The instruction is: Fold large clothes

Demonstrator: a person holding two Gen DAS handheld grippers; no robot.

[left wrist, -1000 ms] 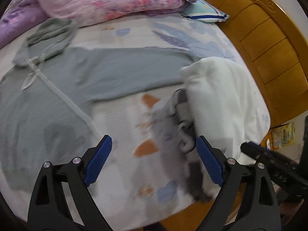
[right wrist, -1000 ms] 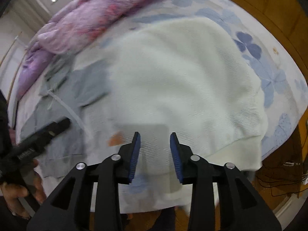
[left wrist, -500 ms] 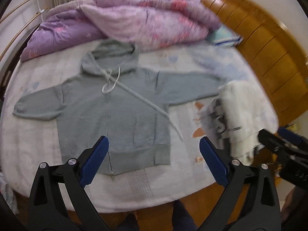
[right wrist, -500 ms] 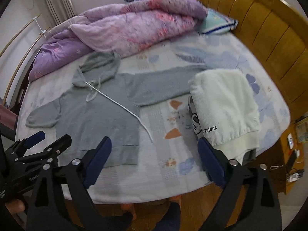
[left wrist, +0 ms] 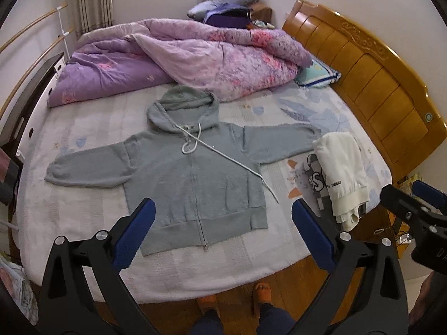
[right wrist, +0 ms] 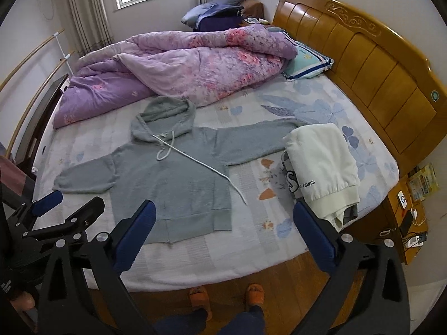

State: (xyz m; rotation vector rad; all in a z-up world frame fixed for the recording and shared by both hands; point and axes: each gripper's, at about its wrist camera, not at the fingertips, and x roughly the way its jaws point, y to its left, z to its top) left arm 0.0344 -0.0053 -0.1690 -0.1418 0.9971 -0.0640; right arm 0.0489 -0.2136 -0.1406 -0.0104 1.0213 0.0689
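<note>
Now both tongs, left (left wrist: 222,229) and right (right wrist: 223,230), gape wide and empty above the bed's (left wrist: 218,276) near edge; the hoodie (left wrist: 192,173) lies flat. Best pinch each sleeve cuff, then fold inward evenly.

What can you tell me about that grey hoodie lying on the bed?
The grey hoodie looks like soft fleece, lying flat and face up on the bed sheet, unfolded. Both sleeves are spread sideways, the hood points toward the purple quilt, the front zipper is closed, and a long white drawstring trails across its chest. Its right-hand sleeve end reaches the folded white garment. Neither gripper touches it.
</note>
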